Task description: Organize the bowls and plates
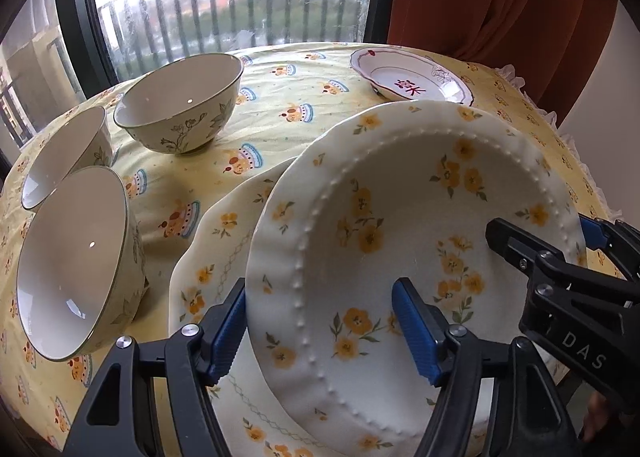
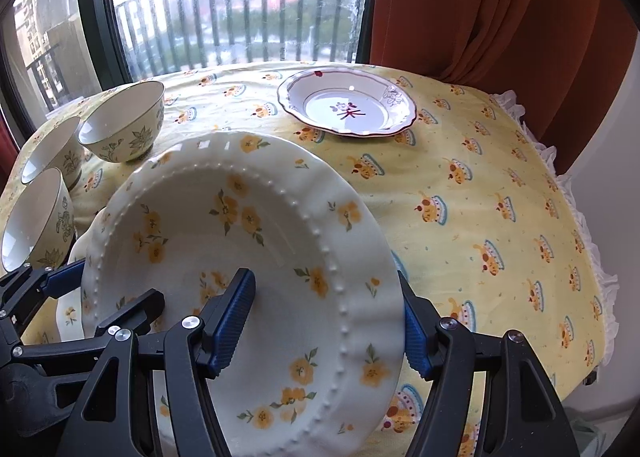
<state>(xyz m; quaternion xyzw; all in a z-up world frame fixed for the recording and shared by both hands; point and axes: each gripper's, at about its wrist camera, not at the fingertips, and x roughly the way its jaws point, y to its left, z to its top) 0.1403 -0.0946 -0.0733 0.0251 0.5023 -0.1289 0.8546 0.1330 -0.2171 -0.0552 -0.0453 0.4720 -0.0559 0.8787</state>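
A deep white plate with yellow flowers and a beaded ring (image 1: 400, 197) (image 2: 240, 217) hangs tilted over a flatter flowered plate (image 1: 208, 257) (image 2: 70, 313) that lies on the table. My left gripper (image 1: 322, 333) (image 2: 96, 297) is shut on its near-left rim, one pad inside the bowl of the plate and one outside. My right gripper (image 2: 326, 325) (image 1: 548, 235) is shut on the right rim in the same way. Three cream bowls with leaf drawings (image 1: 180, 105) (image 1: 68, 153) (image 1: 76, 265) stand to the left.
A small white plate with a red scalloped edge (image 1: 412, 77) (image 2: 348, 105) sits at the back right. The round table wears a yellow printed cloth (image 2: 480, 197) with a frilled edge. A window and an orange curtain (image 2: 480, 9) are behind it.
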